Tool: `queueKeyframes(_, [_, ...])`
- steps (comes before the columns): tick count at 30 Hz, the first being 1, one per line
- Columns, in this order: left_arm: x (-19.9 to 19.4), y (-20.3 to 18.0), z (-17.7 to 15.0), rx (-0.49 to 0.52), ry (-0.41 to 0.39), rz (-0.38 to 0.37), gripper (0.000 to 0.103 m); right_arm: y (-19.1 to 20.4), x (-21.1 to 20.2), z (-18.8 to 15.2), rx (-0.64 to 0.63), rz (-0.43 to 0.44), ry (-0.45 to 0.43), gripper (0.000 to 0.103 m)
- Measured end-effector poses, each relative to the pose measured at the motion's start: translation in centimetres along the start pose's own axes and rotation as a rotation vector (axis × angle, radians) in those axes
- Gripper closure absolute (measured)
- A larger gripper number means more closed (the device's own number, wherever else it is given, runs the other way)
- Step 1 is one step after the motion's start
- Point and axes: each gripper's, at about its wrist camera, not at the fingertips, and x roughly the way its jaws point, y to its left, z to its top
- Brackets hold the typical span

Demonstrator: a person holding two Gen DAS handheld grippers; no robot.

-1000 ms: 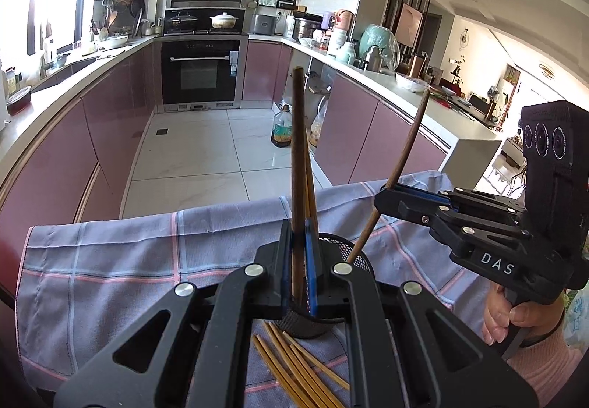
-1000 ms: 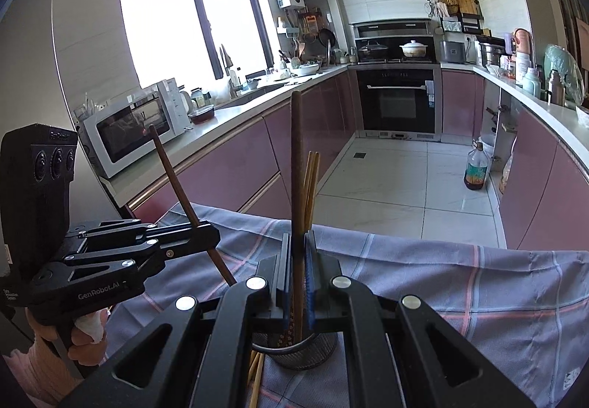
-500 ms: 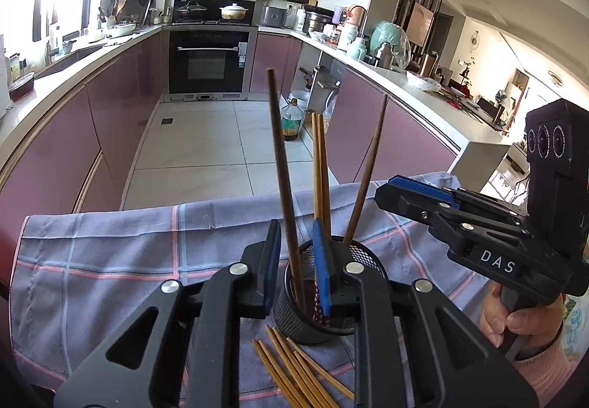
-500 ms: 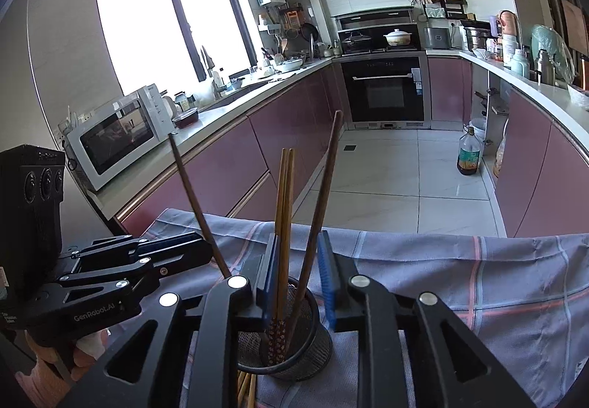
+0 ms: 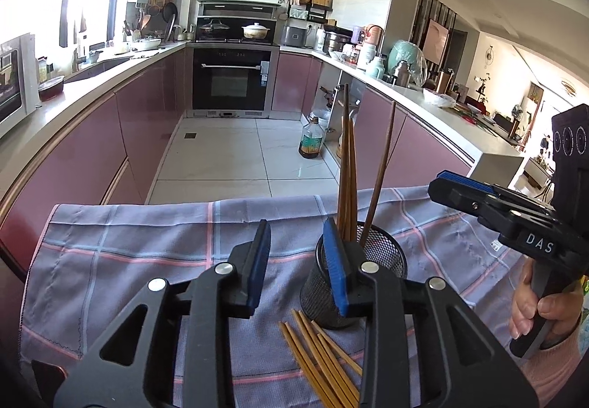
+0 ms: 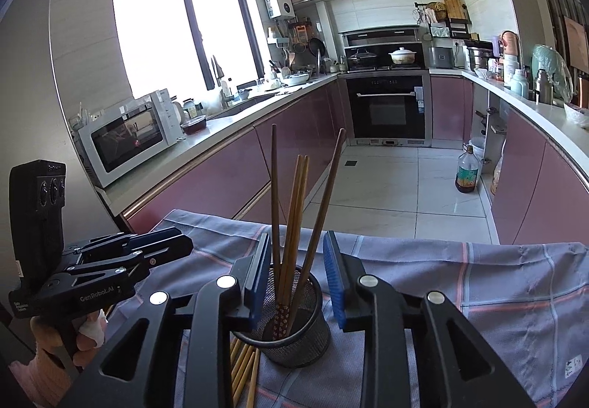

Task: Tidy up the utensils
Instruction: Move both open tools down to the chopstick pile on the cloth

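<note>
Both grippers' jaws are opening, gripping nothing: left gripper low centre, right gripper astride the chopsticks in the mesh cup.

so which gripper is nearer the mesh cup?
Right. The right gripper, jaws opening, straddles the mesh cup and its chopsticks. The left gripper sits offset beside the cup, jaws opening on nothing.

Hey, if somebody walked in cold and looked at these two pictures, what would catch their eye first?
Probably the black mesh cup on the checked cloth, with dark and pale chopsticks standing in it. Next, both tongs beside it, left and right, opening with nothing gripped. Then the loose chopsticks lying flat on the cloth in front of the cup.
</note>
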Motion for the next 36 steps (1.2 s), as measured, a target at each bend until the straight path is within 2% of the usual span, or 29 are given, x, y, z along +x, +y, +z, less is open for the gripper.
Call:
queueKeyframes(5, [-1.7, 0.2, -2.2, 0.03, -0.003, 0.009, 0.068, 1.3, -1.7, -1.5, -0.058, 0.033, 0.006, 0.071])
queueKeyframes(8, [-1.7, 0.5, -3.9, 0.044, 0.024, 0.025, 0.067, 2.2, -1.9, -3.1, -0.094, 0.055, 0.049, 0.071])
queueKeyframes(16, [-0.1, 1.2, -9.1, 0.049, 0.155, 0.026, 0.067, 2.6, 1.0, -9.1, -0.092, 0.075, 0.24, 0.071])
queueKeyframes(23, [1.7, 0.8, -13.7, 0.048, 0.268, -0.022, 0.068, 3.1, 2.2, -11.5, -0.092, 0.062, 0.314, 0.071])
queueKeyframes(29, [2.0, 0.4, -15.0, 0.032, 0.289, -0.06, 0.067, 3.7, 2.5, -12.3, -0.096, 0.066, 0.333, 0.071])
queueKeyframes(36, [2.7, -0.5, -15.5, 0.036, 0.318, -0.063, 0.067, 3.8, 2.9, -13.4, -0.088, 0.053, 0.343, 0.071])
